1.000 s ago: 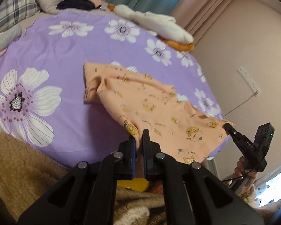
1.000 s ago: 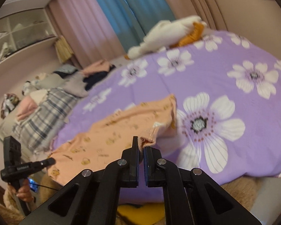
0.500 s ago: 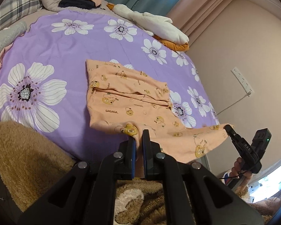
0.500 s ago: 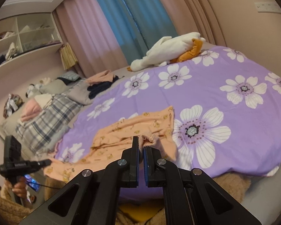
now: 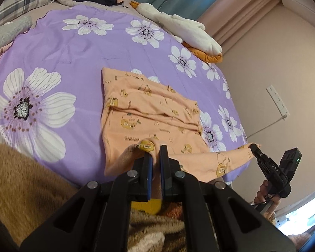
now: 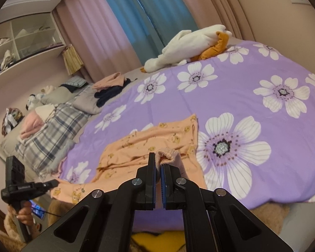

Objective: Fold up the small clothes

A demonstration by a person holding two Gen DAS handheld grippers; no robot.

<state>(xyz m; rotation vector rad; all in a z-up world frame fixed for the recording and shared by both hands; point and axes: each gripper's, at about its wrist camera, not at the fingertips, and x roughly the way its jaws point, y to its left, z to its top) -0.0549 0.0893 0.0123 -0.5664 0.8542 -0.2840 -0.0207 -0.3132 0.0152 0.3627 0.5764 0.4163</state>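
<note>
A small peach garment with yellow bear prints (image 5: 149, 111) lies spread on the purple flowered bedspread (image 5: 73, 48), near the bed's front edge. My left gripper (image 5: 155, 157) is shut on the garment's near edge, with a fold bunched between the fingers. My right gripper (image 6: 158, 163) is shut on another edge of the same garment (image 6: 149, 145), at a ribbed hem. In the left wrist view the right gripper (image 5: 256, 150) shows at the far right, pinching a corner held off the bed edge. In the right wrist view the left gripper (image 6: 52, 182) shows at the lower left.
A white and orange plush toy (image 5: 191, 33) lies at the far side of the bed. Folded clothes and pillows (image 6: 107, 86) sit at the head, beside a plaid blanket (image 6: 50, 134). A brown fuzzy blanket (image 5: 21, 184) lies at the near edge. A wall (image 5: 279, 73) stands close on the right.
Both grippers have kept hold of the garment and drawn it toward the front edge; it went from lifted and draped to lying flatter and spread on the bedspread.
</note>
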